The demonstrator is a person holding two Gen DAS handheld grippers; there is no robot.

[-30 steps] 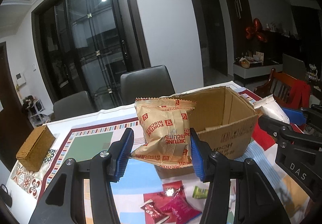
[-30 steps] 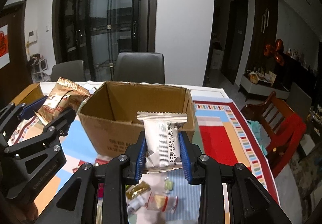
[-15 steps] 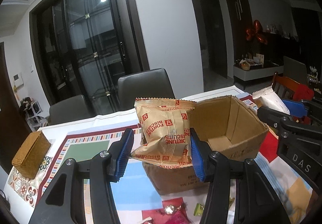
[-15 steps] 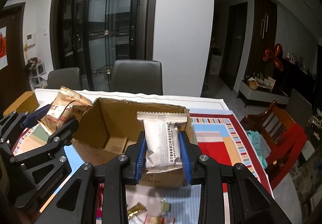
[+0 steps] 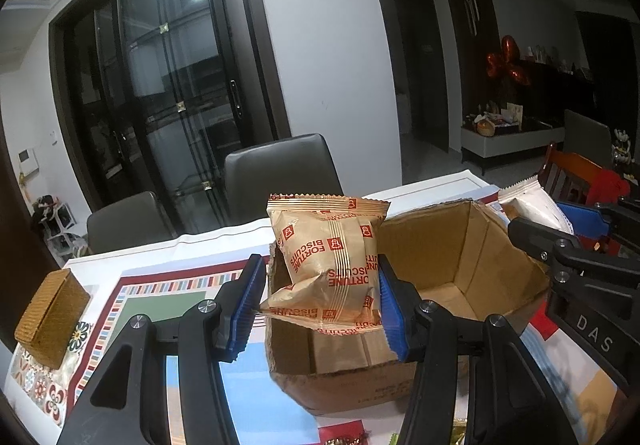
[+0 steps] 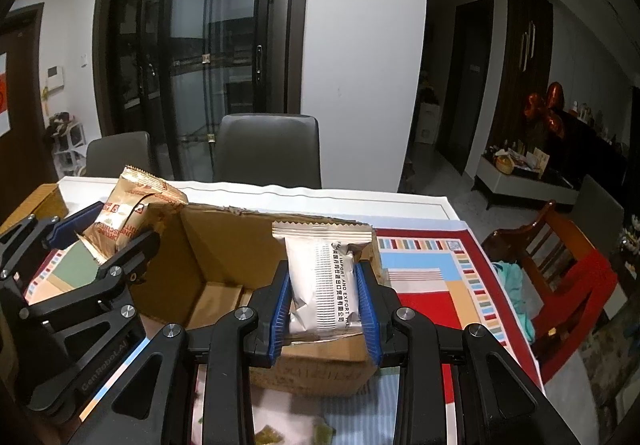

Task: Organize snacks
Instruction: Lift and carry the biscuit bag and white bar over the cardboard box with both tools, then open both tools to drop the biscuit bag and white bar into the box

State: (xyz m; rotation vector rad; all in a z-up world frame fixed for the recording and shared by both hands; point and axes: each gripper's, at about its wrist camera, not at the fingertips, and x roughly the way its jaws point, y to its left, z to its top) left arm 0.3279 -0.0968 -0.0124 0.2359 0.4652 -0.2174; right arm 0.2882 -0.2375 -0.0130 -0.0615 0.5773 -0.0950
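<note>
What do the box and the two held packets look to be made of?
Box: brown corrugated cardboard, matte, with ragged torn edges. Gold biscuit packet: glossy, probably plastic film; crinkles, serrated seal. White packet: shiny film, possibly foil-lined, with silvery creases.

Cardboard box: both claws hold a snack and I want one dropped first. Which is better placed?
Probably the left claw: its Fortune Biscuits packet seems partly over the cardboard box opening. The right claw's white packet sits nearer the rim.

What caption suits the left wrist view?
Left gripper holds a gold biscuit packet above an open cardboard box.
</note>
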